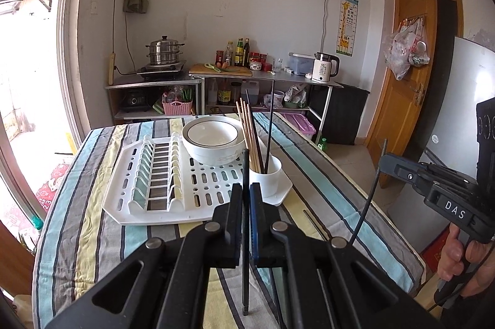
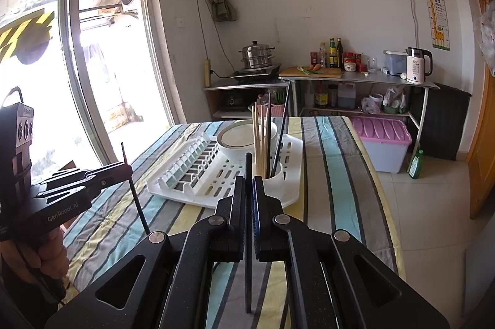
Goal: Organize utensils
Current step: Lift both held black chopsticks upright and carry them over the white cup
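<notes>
In the left wrist view my left gripper point(image 1: 246, 189) is shut on an upright black chopstick point(image 1: 246, 162). At the right edge, off the table's side, my right gripper point(image 1: 382, 163) grips another black chopstick point(image 1: 368, 205). The right wrist view shows my right gripper point(image 2: 248, 183) shut on its black chopstick point(image 2: 248, 166), and my left gripper point(image 2: 129, 170) at the left pinching a slanted one point(image 2: 137, 205). Ahead of both stands a white cup point(image 1: 271, 179) point(image 2: 278, 179) with wooden chopsticks point(image 1: 247, 131) point(image 2: 258, 137) and black ones in it.
The cup sits at the corner of a white dish rack point(image 1: 154, 174) point(image 2: 191, 174) on a striped tablecloth point(image 1: 77, 220). Stacked white bowls point(image 1: 213, 137) point(image 2: 244, 137) rest on the rack behind the cup. A hand point(image 1: 454, 254) holds the right gripper's handle.
</notes>
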Motion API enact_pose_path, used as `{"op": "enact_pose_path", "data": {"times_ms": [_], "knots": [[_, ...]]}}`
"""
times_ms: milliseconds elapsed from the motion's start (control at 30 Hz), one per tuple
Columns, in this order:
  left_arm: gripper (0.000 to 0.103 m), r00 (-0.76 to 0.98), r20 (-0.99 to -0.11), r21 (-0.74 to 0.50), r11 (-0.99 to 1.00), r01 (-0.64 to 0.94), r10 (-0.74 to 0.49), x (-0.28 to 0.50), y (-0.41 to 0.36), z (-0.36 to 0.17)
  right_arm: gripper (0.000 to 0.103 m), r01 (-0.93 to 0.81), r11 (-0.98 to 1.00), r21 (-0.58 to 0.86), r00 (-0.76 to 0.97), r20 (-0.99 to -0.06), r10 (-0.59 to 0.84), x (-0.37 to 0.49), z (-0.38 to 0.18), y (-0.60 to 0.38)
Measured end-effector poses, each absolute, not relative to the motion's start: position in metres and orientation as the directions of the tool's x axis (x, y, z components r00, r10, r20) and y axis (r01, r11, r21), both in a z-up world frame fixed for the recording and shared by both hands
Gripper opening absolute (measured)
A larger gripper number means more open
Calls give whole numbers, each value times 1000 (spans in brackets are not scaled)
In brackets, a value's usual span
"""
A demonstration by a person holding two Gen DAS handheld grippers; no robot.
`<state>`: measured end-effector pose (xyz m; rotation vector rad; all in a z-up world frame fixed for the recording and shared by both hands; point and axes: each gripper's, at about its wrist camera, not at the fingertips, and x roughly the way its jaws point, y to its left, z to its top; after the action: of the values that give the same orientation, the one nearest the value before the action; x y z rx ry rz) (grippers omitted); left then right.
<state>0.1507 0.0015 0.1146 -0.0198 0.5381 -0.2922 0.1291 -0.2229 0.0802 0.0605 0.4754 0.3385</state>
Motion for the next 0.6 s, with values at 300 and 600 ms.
{"op": "enact_pose_path", "data": {"times_ms": [300, 600], "knots": [[5, 809, -508, -111, 954, 279, -295, 161, 1, 122, 3, -311, 942, 127, 845, -417, 335, 132, 90, -224], [5, 807, -510, -102, 953, 287, -297, 194, -8, 141, 3, -317, 942, 109, 859, -387, 334, 155, 111, -224]]}}
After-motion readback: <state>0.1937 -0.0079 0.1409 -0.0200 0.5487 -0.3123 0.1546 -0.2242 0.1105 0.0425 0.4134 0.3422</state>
